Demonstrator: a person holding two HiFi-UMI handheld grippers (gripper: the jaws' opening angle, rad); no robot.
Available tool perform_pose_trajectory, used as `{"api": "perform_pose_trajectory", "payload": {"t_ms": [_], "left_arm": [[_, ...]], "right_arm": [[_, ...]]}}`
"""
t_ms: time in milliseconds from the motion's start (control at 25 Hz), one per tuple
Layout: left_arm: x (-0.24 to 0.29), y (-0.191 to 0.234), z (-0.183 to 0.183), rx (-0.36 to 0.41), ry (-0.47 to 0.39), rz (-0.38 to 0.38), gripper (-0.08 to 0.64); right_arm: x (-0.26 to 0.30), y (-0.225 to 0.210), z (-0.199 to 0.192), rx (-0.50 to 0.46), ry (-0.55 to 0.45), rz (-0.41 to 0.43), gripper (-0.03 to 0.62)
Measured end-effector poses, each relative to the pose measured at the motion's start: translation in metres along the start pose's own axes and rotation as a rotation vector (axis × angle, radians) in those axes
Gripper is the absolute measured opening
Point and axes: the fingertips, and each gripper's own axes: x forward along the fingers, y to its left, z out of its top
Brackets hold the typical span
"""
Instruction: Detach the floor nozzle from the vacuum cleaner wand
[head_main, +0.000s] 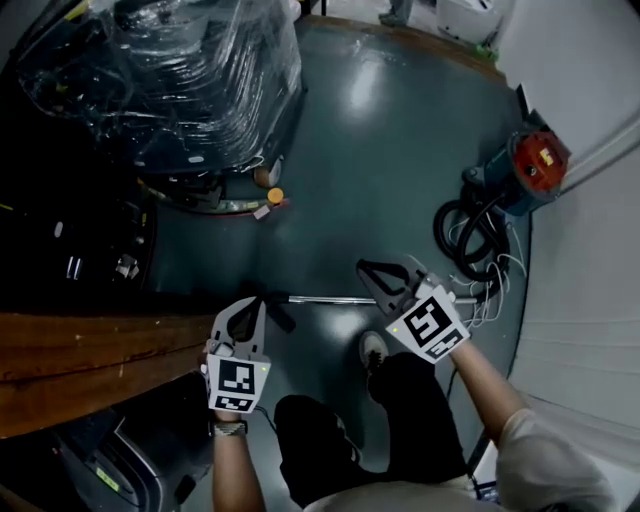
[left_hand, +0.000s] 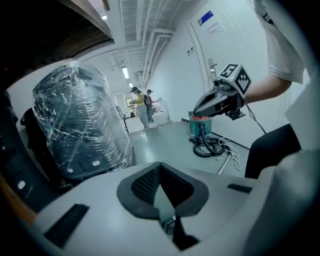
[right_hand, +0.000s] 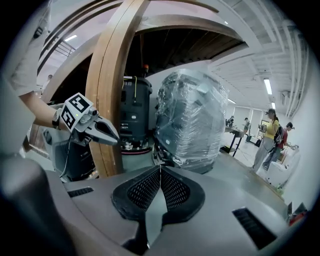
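A thin metal wand lies on the grey floor in front of my feet. It carries a dark end piece at its left end, too small to make out. White cables lie at its right end. The blue and red vacuum cleaner stands at the right wall with its black hose coiled beside it. My left gripper hangs shut and empty just above the dark end piece. My right gripper is also shut and empty, over the wand's middle. Each gripper view shows closed jaws with nothing between them.
A large load wrapped in clear film stands at the far left, with dark machines beside it. A wooden tabletop runs along my left. The white wall closes the right side. Several people stand far off.
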Motion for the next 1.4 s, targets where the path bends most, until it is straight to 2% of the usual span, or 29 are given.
{"api": "perform_pose_trajectory", "payload": {"t_ms": [280, 440, 800, 1000, 1200, 1400], "left_arm": [[0.054, -0.014, -0.09, -0.019, 0.024, 0.015, 0.0], [0.083, -0.015, -0.132, -0.043, 0.016, 0.024, 0.0], [0.139, -0.015, -0.197, -0.039, 0.016, 0.004, 0.0], [0.162, -0.017, -0.232, -0.013, 0.073, -0.031, 0.0], [0.19, -0.022, -0.266, 0.025, 0.123, -0.08, 0.0], [0.219, -0.03, -0.307, 0.077, 0.229, -0.149, 0.0]], "right_arm": [[0.048, 0.004, -0.103, 0.038, 0.039, 0.016, 0.028], [0.079, 0.002, -0.147, 0.03, 0.064, 0.028, 0.029], [0.138, 0.018, -0.202, 0.009, 0.034, 0.101, 0.029], [0.171, 0.039, -0.232, -0.01, 0.039, 0.183, 0.029], [0.206, 0.055, -0.261, -0.013, 0.061, 0.231, 0.03], [0.234, 0.07, -0.29, 0.005, 0.077, 0.256, 0.031]]}}
